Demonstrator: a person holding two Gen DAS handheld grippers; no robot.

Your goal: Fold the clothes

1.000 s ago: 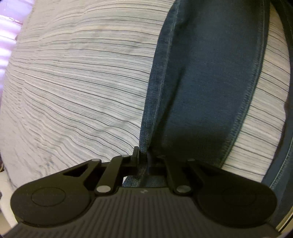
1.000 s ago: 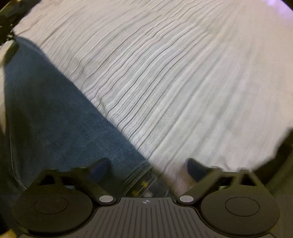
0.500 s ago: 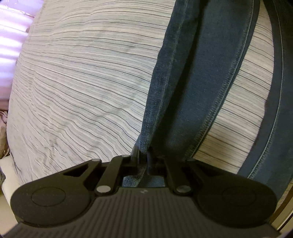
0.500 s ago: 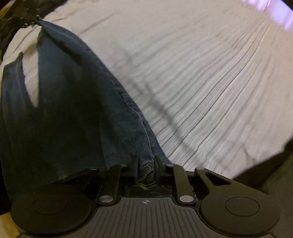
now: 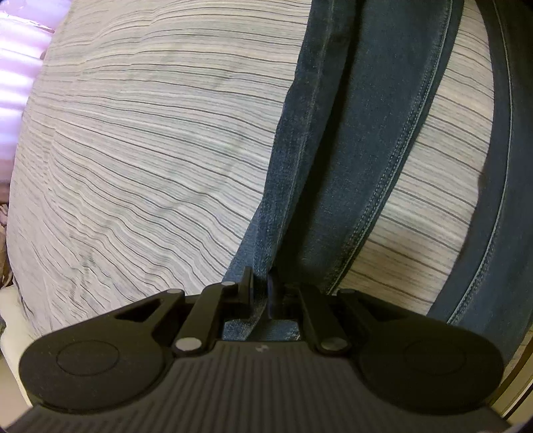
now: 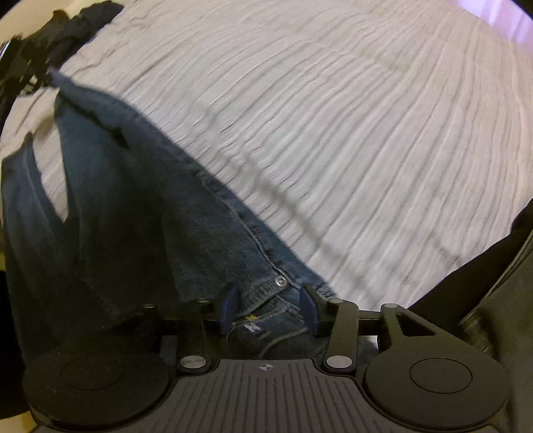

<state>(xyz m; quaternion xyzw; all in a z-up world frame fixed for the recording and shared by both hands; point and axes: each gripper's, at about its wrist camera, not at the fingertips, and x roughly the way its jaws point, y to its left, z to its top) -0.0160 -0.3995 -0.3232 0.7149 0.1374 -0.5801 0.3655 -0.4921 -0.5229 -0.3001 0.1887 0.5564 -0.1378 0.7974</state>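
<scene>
- Two grippers on one pair of dark blue jeans [image 5: 359,140], which hangs over a grey striped bedsheet [image 5: 150,140].
- Left gripper [image 5: 260,286]: jaws pressed together, pinching a folded denim edge; the leg runs up and away from it, stitched seam visible along its right side.
- Right gripper [image 6: 268,308]: jaws have just been opening; now partly spread, with the waistband between the blue pads [image 6: 311,308]. Pads do not appear to press the cloth.
- Metal rivet [image 6: 280,281] sits just above the right jaws.
- Right view is motion-blurred; a dark garment heap [image 6: 60,30] lies at the sheet's far left corner.
</scene>
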